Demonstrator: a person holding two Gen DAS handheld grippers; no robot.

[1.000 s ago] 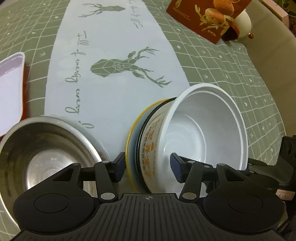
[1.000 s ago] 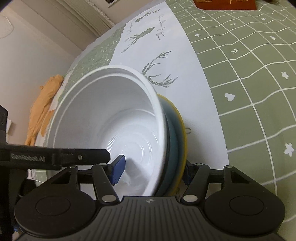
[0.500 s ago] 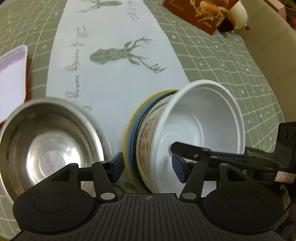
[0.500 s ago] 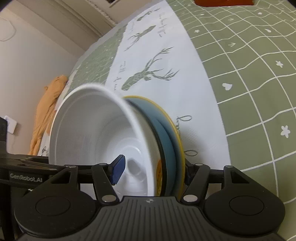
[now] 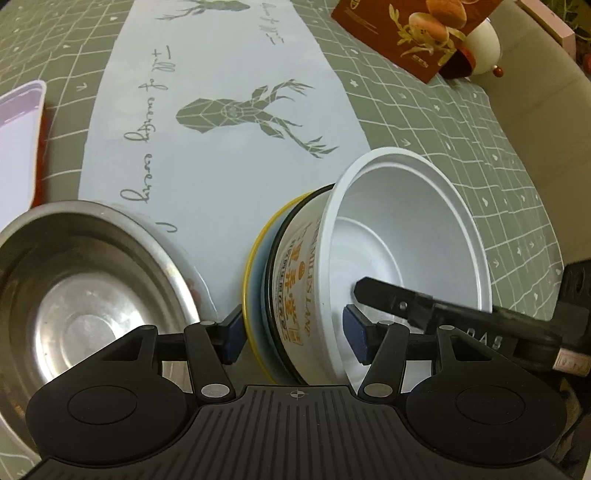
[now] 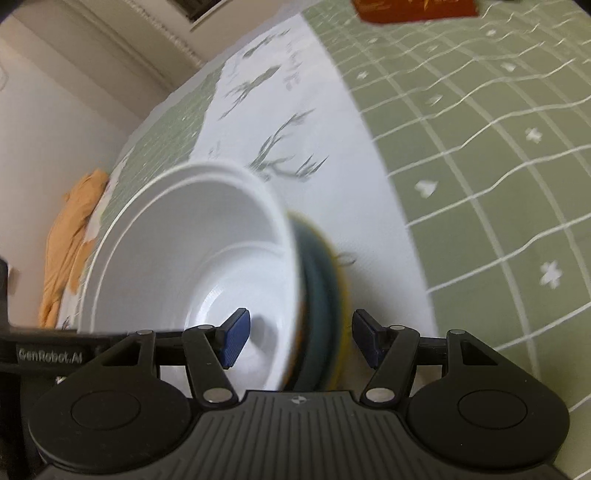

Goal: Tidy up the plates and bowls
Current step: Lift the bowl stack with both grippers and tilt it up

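Both tools are straddling the tilted bowl (image 5: 406, 251) and plates (image 5: 258, 295): my right tool (image 6: 297, 341) is clamping them, my left tool (image 5: 293, 326) is gaping loose; next, I'm lowering the stack flat.

1. The table is covered by a green checked tablecloth (image 5: 461, 122) with small white motifs.
2. A white runner (image 5: 221, 155) printed with deer and script lies along its middle.
3. On it rest a steel bowl (image 5: 74, 295), a white tray (image 5: 16, 147) at the left edge, a red box (image 5: 406, 33) and a white round pot (image 5: 484, 48) far off.
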